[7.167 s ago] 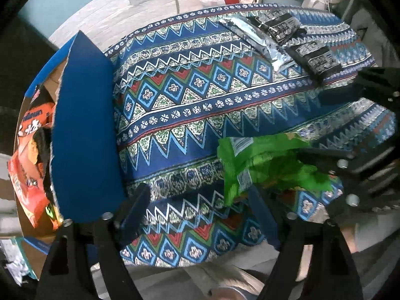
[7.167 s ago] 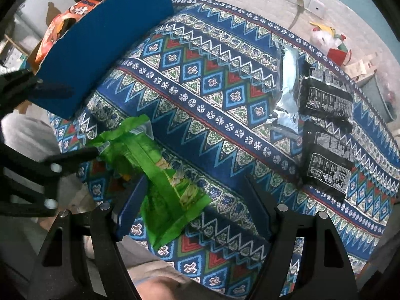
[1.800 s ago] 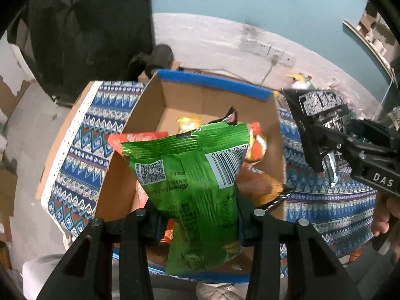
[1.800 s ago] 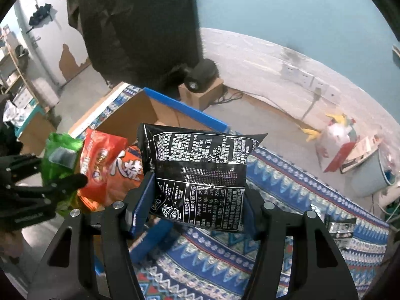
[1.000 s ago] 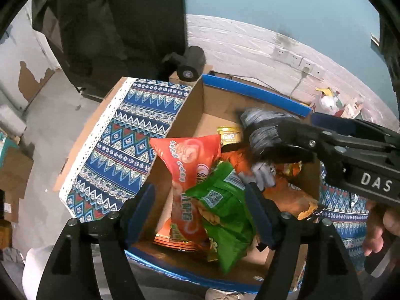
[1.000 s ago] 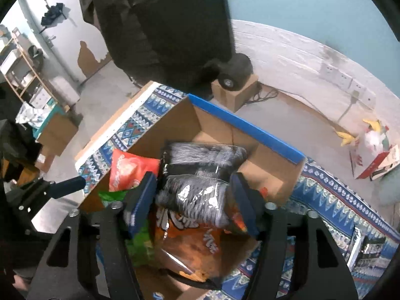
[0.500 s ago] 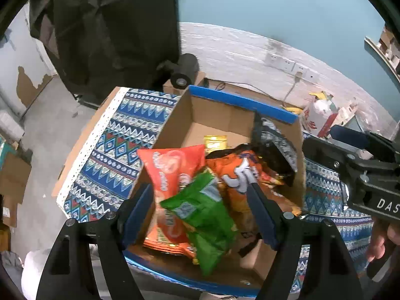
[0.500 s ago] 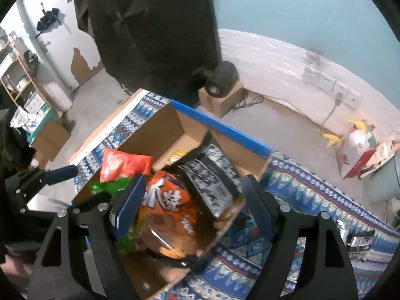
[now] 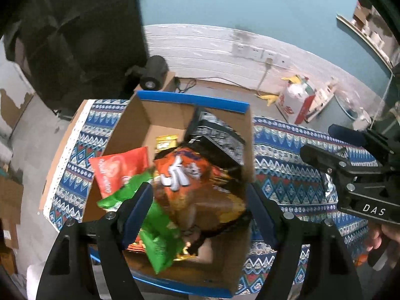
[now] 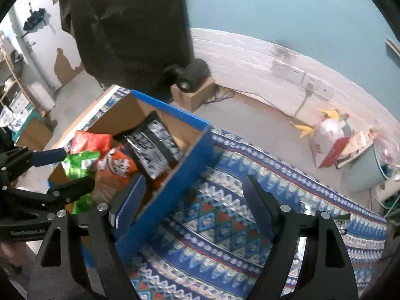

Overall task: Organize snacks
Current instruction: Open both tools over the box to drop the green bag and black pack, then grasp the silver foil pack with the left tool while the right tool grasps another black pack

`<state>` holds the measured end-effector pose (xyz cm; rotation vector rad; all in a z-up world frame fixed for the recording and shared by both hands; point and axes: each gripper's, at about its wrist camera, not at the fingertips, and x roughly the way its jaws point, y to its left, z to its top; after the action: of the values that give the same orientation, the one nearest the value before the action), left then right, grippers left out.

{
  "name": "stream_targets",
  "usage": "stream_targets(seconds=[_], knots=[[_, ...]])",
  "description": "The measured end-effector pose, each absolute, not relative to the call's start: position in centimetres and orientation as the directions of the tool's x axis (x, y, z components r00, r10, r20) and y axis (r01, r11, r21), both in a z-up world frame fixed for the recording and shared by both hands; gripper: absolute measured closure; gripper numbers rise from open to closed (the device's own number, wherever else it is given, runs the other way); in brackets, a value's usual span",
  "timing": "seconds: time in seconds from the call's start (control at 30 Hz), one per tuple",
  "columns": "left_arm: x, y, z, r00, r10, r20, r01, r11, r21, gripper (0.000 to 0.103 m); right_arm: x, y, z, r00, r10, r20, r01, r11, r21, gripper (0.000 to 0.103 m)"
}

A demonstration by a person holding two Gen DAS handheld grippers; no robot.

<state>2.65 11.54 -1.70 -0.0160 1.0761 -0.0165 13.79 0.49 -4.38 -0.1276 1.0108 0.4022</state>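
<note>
Both the left gripper (image 9: 200, 197) and the right gripper (image 10: 193, 195) stood wide and empty, while green (image 9: 160, 240), orange (image 9: 190, 175), red (image 9: 120, 170) and black (image 9: 215, 135) snack bags lay in the cardboard box (image 9: 192, 100), so packing looked well advanced, though whether any snacks remained on the patterned cloth (image 10: 225, 212) could not be told

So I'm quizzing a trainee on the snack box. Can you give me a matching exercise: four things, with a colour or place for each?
Things:
1. crinkly foil snack bag
2. glossy printed snack packet
3. cardboard box rim
4. small flat sachet

Descriptions:
A. blue edge
B. black with white print
C. yellow, on the box floor
D. green, at the near end

Pairs: 1-D, 2-B, 3-A, 4-C
</note>
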Motion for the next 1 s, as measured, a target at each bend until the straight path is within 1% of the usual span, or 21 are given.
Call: stream_targets(seconds=[0.47, 1.0], knots=[[3.4, 5.1, -2.2, 0.441, -0.053, -0.896, 0.102, 0.995, -0.009, 0.024, 11.8, -6.7, -4.7, 0.485, 0.185, -0.855, -0.298, 0.954, 0.038, 0.022], [4.2, -3.1, -3.6, 0.422, -0.047, -0.906, 0.216, 0.975, 0.050, 0.024, 9.4, -14.8, -4.9, 0.489, 0.121, -0.864, -0.198, 0.980, 0.025, 0.021]])
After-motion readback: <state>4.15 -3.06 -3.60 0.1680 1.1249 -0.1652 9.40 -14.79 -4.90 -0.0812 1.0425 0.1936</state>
